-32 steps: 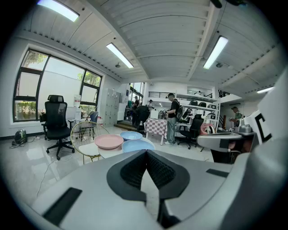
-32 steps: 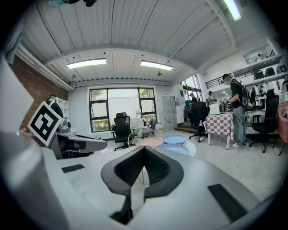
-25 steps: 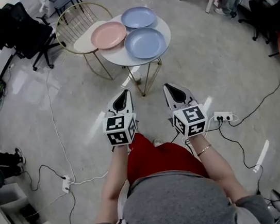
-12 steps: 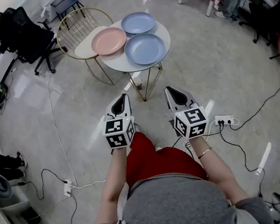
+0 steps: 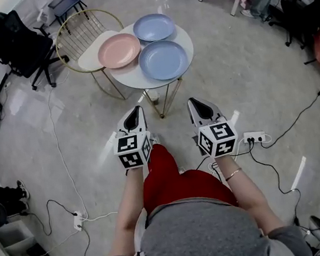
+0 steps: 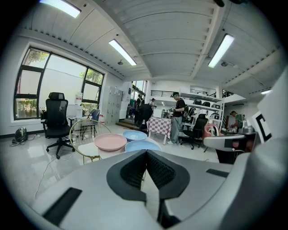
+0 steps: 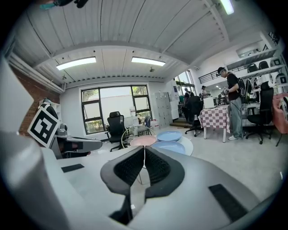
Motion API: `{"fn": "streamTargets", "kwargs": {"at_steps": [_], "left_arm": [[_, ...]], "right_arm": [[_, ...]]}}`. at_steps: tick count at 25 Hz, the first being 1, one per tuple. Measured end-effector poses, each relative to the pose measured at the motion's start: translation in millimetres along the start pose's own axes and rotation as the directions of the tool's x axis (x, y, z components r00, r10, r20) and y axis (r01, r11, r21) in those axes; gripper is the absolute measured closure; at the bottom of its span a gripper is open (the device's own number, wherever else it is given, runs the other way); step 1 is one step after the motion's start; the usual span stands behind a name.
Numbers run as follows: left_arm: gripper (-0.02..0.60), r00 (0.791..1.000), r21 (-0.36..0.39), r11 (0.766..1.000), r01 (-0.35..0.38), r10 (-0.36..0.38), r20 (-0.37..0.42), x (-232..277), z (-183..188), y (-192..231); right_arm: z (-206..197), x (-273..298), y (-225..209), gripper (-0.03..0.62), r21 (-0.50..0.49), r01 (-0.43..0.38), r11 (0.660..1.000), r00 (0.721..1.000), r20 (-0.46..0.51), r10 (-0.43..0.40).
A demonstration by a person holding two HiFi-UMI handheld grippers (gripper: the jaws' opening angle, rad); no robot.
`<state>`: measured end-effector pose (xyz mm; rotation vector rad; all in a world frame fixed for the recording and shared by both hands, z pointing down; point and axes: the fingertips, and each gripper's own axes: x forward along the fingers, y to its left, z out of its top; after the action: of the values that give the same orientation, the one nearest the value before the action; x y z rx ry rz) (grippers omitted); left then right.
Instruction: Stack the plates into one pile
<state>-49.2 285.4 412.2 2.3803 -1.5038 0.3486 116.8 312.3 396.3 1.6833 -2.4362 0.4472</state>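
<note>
Stacking not begun: pink plate (image 5: 119, 50), near blue plate (image 5: 163, 59) and far blue plate (image 5: 154, 27) lying singly on tabletop (image 5: 129, 75), left hand-held gripper (image 5: 136, 112) and right hand-held gripper (image 5: 197, 104) closed, empty, well short of tabletop.

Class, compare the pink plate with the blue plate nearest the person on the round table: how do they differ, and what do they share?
Colour: the pink plate is pink; the near blue plate is pale blue.
Place: the pink plate sits at the table's left edge beside the wire chair; the near blue plate sits at its front edge.
Both are round, empty, flat and unstacked.
</note>
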Motion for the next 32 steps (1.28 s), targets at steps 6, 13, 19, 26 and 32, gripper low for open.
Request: {"fn": "streamTargets", "kwargs": {"at_steps": [6,13,19,26,32], "left_arm": [[0.566,1.0,-0.001,1.0,0.01,-0.01,-0.027,54,6,32],[0.566,0.997,0.013,0.999,0.036,-0.035,-0.065,113,31,85],[0.566,0.994,0.011,0.998,0.061,-0.06,-0.093,157,40,117],[0.566,0.987,0.002,0.994,0.106,-0.105,-0.122,195,45,145],[0.566,0.983,-0.025,0.992,0.127,-0.129,-0.13,213,44,152]], "right_arm": [[8,55,-17,0.565,0.004,0.021,1.0,1.0,-0.021,-0.021],[38,130,-32,0.565,0.0,0.07,0.998,0.997,-0.036,-0.07],[46,176,-50,0.565,0.02,0.128,0.992,0.991,-0.048,-0.127],[47,215,-60,0.565,0.03,0.186,0.982,0.98,-0.08,-0.183],[43,224,-69,0.565,0.019,0.234,0.972,0.967,-0.104,-0.231]]}}
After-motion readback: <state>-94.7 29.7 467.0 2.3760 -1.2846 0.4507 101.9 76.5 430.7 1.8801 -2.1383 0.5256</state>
